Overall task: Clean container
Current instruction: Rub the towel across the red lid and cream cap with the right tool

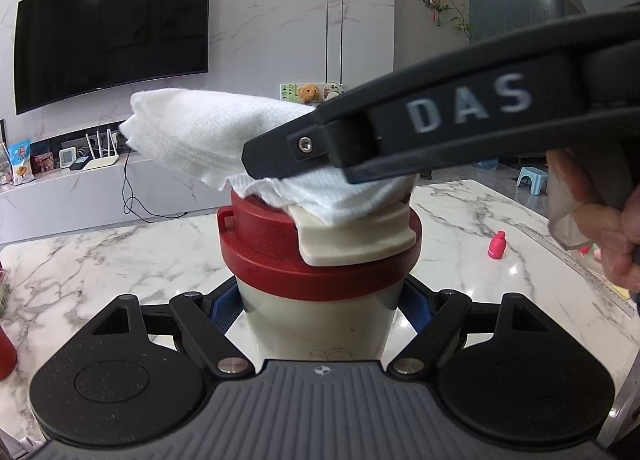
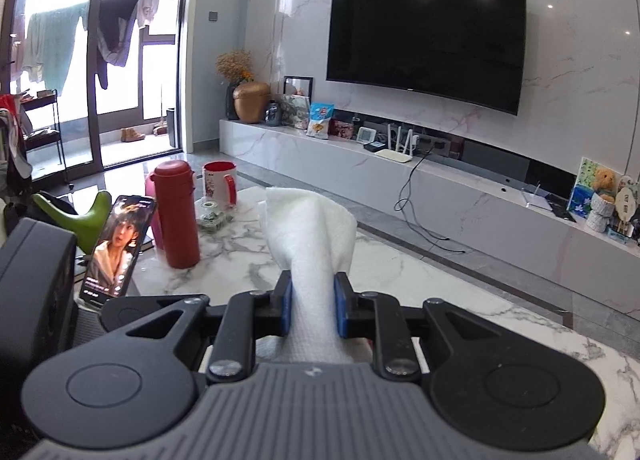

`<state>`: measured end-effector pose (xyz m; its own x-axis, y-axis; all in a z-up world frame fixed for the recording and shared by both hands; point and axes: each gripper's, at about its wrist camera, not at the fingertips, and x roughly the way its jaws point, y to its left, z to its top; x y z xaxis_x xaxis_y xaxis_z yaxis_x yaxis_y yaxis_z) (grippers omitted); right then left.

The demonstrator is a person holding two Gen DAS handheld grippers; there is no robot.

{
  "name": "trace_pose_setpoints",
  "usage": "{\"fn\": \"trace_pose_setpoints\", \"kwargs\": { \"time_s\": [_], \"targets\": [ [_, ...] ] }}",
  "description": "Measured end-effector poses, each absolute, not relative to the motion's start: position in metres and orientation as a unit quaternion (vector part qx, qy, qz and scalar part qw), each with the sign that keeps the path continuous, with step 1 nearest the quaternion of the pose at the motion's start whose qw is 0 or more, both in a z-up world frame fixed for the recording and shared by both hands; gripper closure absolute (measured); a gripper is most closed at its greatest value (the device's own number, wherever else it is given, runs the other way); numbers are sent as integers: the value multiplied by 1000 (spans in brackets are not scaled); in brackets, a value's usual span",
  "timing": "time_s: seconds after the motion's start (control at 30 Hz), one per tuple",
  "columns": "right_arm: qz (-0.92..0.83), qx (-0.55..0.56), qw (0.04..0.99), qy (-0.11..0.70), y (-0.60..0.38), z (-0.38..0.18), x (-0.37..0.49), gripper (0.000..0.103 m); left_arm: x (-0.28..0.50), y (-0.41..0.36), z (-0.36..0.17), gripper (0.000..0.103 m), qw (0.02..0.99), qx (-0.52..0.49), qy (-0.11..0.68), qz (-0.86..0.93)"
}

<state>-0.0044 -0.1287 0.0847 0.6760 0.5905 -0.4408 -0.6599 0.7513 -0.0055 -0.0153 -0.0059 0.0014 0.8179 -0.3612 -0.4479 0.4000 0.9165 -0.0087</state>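
Observation:
A cream container (image 1: 316,334) with a red lid (image 1: 260,250) and a cream flip tab (image 1: 352,244) stands upright on the marble table (image 1: 100,260). My left gripper (image 1: 320,310) is shut on its body, a blue pad against each side. My right gripper (image 1: 256,159) reaches in from the right, shut on a folded white paper towel (image 1: 192,131). The towel lies across the top of the lid. In the right wrist view the towel (image 2: 310,227) sticks up between the blue pads of the right gripper (image 2: 312,300). The container is hidden below there.
A person's hand (image 1: 600,227) holds the right gripper's handle. A small pink bottle (image 1: 497,244) stands on the table to the right. A red flask (image 2: 176,215), a red and white mug (image 2: 219,183) and a propped phone (image 2: 118,248) stand at the table's left.

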Motion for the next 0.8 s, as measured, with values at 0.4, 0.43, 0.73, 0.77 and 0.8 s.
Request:
{"fn": "trace_pose_setpoints", "kwargs": {
  "time_s": [0.4, 0.43, 0.73, 0.77, 0.8],
  "targets": [
    [380, -60, 895, 224, -136, 88, -10, 80, -21, -6, -1, 24, 952, 43, 226, -203],
    [375, -62, 898, 222, -135, 88, -10, 80, -21, -6, -1, 24, 952, 43, 226, -203],
    [315, -61, 923, 211, -138, 85, -3, 80, -28, -6, -2, 24, 952, 42, 225, -203],
    [315, -59, 923, 212, -139, 85, -2, 80, -25, -4, -2, 24, 952, 42, 226, -203],
    [314, -62, 923, 213, -139, 85, -3, 80, -23, -4, -1, 24, 952, 42, 226, -203]
  ]
}}
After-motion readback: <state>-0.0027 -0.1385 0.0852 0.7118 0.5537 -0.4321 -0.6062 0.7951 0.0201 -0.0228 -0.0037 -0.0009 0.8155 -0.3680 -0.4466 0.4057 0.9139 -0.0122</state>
